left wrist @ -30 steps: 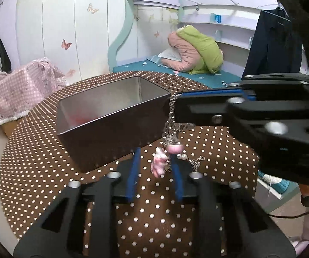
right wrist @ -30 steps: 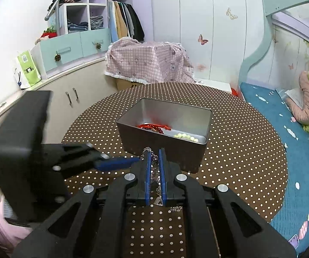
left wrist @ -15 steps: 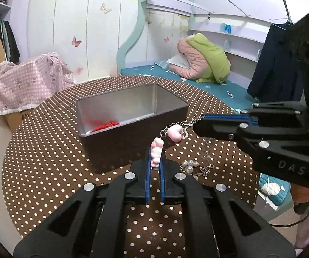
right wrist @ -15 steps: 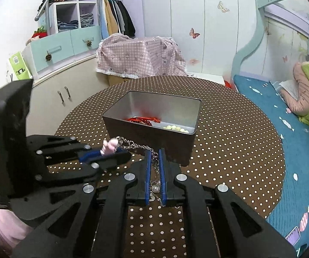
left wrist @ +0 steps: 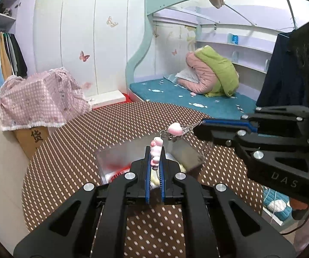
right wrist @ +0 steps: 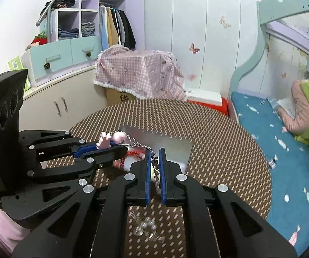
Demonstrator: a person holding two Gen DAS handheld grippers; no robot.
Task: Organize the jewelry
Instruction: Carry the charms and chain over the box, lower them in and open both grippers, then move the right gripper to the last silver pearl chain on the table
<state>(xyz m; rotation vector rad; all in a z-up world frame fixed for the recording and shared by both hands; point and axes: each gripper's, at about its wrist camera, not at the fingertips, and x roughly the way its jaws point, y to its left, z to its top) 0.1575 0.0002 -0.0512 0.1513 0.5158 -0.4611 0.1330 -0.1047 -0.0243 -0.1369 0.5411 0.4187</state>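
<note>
1. Bracelet (left wrist: 177, 130) of silver chain and pink charms hangs in the air between both grippers, above the metal tin (left wrist: 120, 157).
2. Left gripper (left wrist: 154, 153) is clamped on a pink charm (left wrist: 155, 150).
3. Right gripper (right wrist: 154, 161) is pinched on the chain (right wrist: 140, 144); the chain's loose end with clear beads (right wrist: 145, 229) dangles below, blurred.
4. The tin sits on the round bench (right wrist: 219, 142), which wears a brown polka-dot cloth; red and pale pieces lie inside.
</note>
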